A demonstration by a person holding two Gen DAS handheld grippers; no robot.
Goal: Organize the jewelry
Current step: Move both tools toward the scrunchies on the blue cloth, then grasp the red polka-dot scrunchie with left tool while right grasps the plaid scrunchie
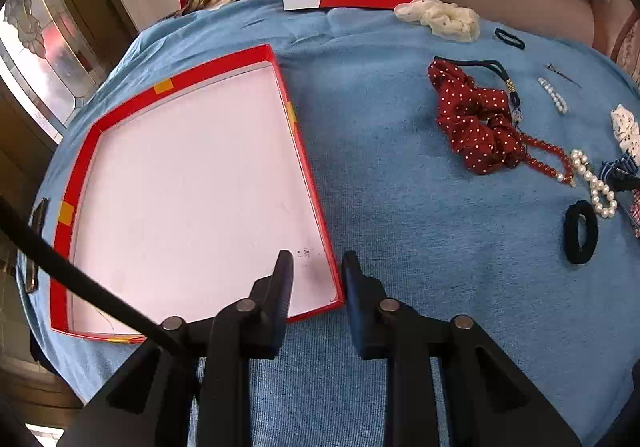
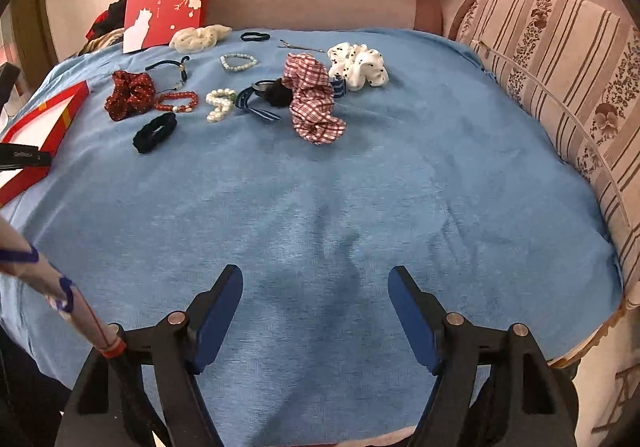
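Blue cloth [image 2: 360, 187] spread across a table, striped cushions [image 2: 560, 67] behind and to the right. Shallow red box [image 1: 192, 75] with a white floor lying open on the left part of the cloth. Left gripper [image 1: 316, 267] low over the box's near right corner, jaws parted with nothing between them, one finger above the white floor, the other above bare cloth outside the rim. Right gripper [image 2: 316, 287] above bare cloth in the foreground, jaws spread wide, holding nothing, well apart from the jewelry.

Jewelry and hair ties scattered along the far side of the cloth: red dotted scrunchie [image 2: 130, 95] nearest the box, red bead bracelet [image 2: 177, 101] just beside it, pearl strand [image 2: 220, 105] next along, black hair tie [image 2: 155, 132] in front of them. Further right, red checked scrunchie [image 2: 314, 103] touching a white dotted scrunchie [image 2: 358, 65]. Red card with a white cat [image 2: 166, 1] propped upright at the back.
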